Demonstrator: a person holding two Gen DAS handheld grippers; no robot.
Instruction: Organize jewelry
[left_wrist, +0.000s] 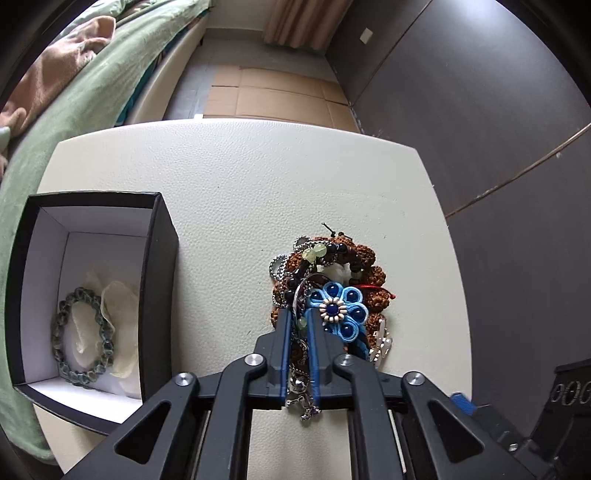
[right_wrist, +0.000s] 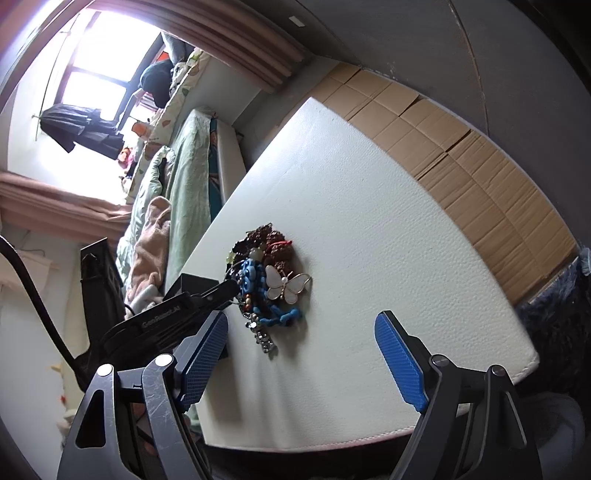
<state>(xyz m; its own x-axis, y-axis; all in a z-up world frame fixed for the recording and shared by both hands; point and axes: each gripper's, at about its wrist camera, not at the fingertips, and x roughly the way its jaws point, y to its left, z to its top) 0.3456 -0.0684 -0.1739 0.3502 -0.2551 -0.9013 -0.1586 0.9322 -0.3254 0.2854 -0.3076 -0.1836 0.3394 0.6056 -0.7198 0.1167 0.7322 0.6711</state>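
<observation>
The jewelry pile (left_wrist: 325, 291) lies tangled on the white table (left_wrist: 229, 192), right of the black box (left_wrist: 159, 280). The left gripper (left_wrist: 298, 323) is down in the pile's near edge, jaws nearly together on a silver chain (left_wrist: 301, 369) with pale green beads; which strand the pads actually pinch is hard to tell, since the fingers hide it. A blue flower piece (left_wrist: 338, 310) sits just right of the fingers, over brown beads. In the box lies a grey-green bracelet (left_wrist: 83, 336) on pale tissue; the box's near corner is covered by the gripper frame. From the right wrist, the right gripper (right_wrist: 301, 354) hangs wide and empty, near the pile, where a white butterfly brooch (right_wrist: 286, 284) shows.
</observation>
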